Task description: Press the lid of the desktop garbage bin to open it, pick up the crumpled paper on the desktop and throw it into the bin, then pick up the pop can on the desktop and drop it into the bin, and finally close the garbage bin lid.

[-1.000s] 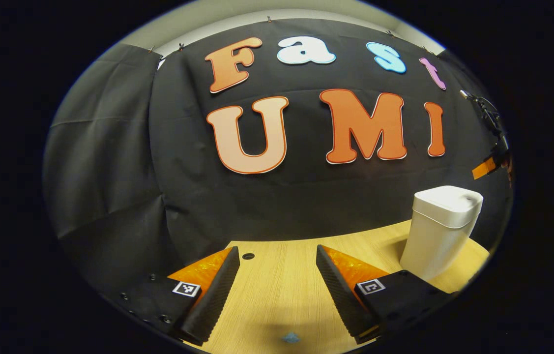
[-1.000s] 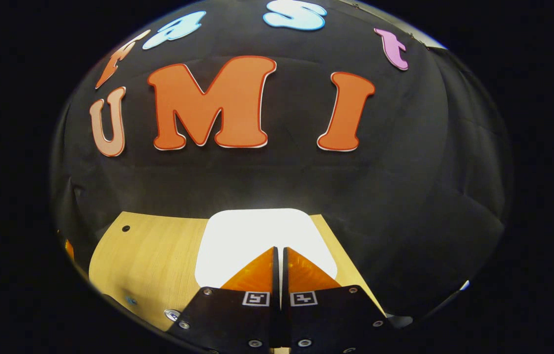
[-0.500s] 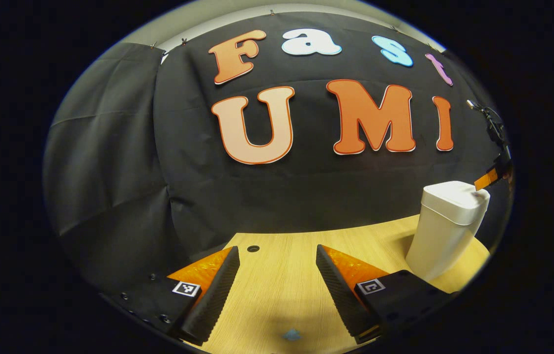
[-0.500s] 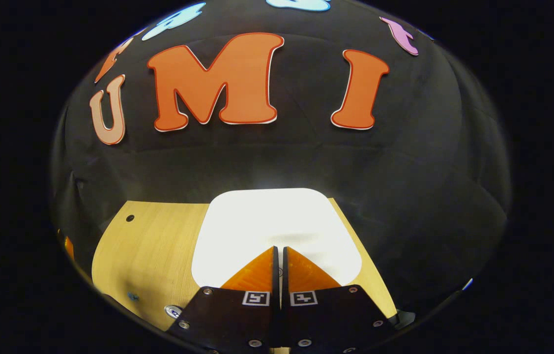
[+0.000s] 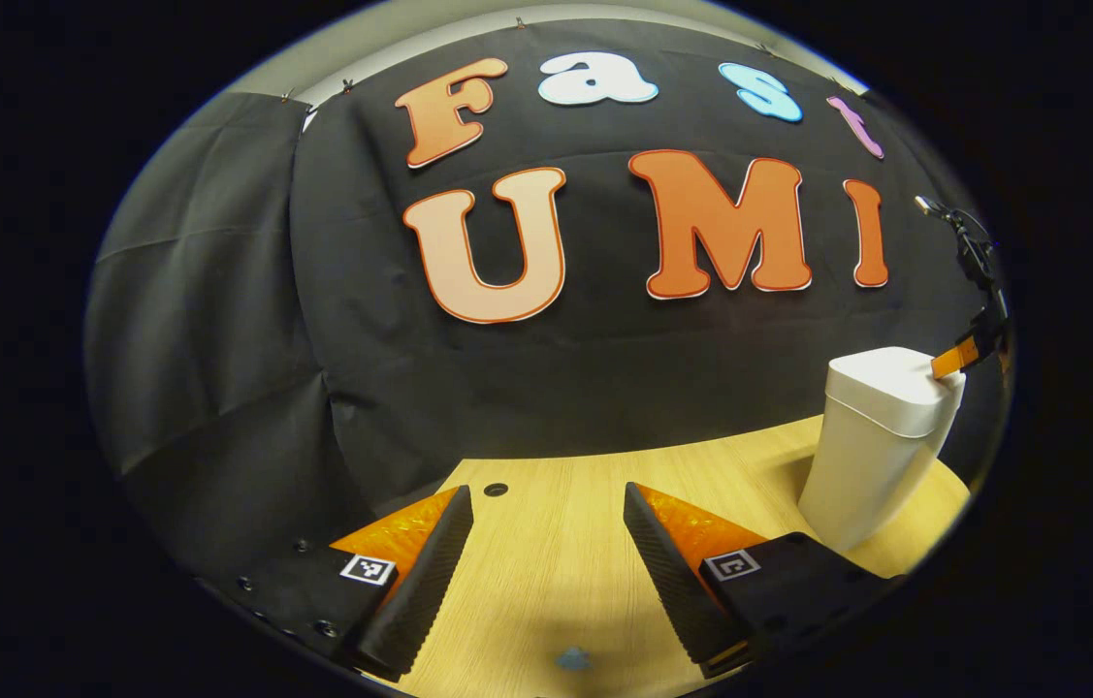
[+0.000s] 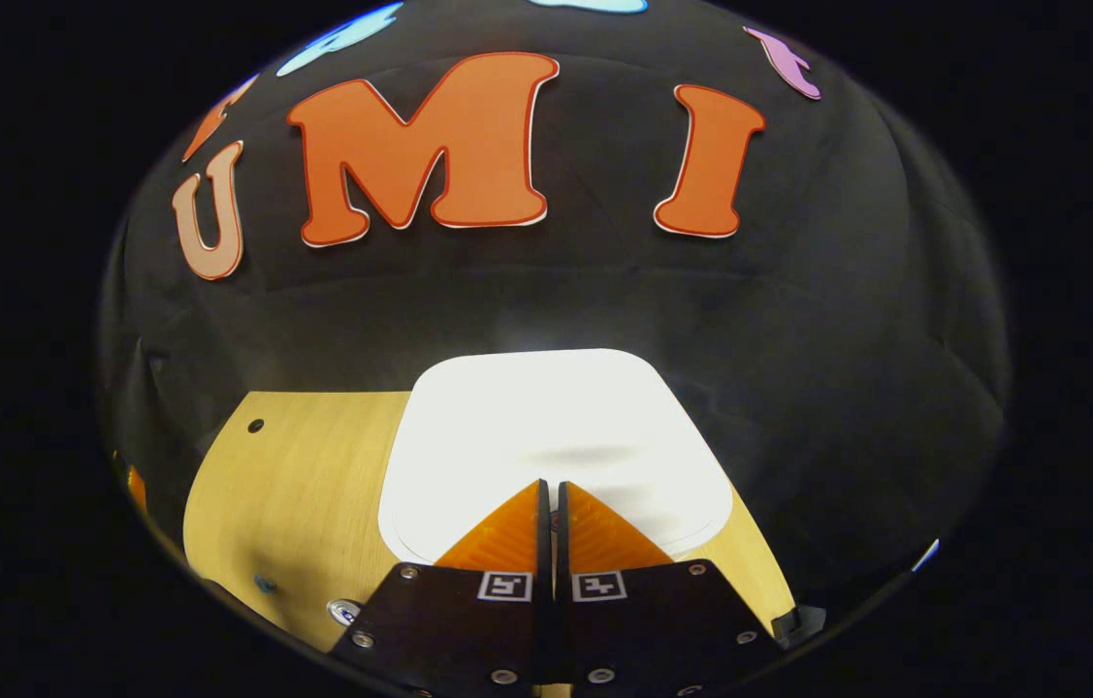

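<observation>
Bins: one white rounded plastic garbage bin [image 5: 871,456], lid [image 6: 551,436] down, right of frame.
Left gripper [image 5: 546,504]: fingers apart, empty.
Right gripper [image 6: 548,490]: fingers together, tips on lid.

One garbage bin [image 5: 871,456], two grippers, one table [image 5: 556,572].

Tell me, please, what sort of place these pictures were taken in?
Probably a staged recording booth, not a real home: black cloth wall hung behind a bare wooden desktop, one white bin standing on it, and handheld tongs at work.
</observation>
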Demonstrator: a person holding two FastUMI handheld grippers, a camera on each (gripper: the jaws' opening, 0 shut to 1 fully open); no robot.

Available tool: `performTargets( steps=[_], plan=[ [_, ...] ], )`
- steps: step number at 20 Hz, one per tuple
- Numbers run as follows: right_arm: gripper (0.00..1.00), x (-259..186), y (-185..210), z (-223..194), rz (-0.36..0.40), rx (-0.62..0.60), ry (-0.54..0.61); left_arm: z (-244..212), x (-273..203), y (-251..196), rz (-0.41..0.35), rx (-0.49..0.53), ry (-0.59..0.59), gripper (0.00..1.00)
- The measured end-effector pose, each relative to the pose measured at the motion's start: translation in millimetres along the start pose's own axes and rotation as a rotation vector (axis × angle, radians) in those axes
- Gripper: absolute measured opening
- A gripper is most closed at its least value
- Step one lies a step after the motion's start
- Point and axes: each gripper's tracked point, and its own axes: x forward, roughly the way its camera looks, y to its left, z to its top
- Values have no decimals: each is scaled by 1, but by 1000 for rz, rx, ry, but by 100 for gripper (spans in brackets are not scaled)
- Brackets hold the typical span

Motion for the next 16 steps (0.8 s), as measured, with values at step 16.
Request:
performTargets(
  steps=[16],
  plan=[
    [1, -40, 9, 68, 156, -121, -370, -5, -9, -21, 27, -38, 17, 100]
  ],
)
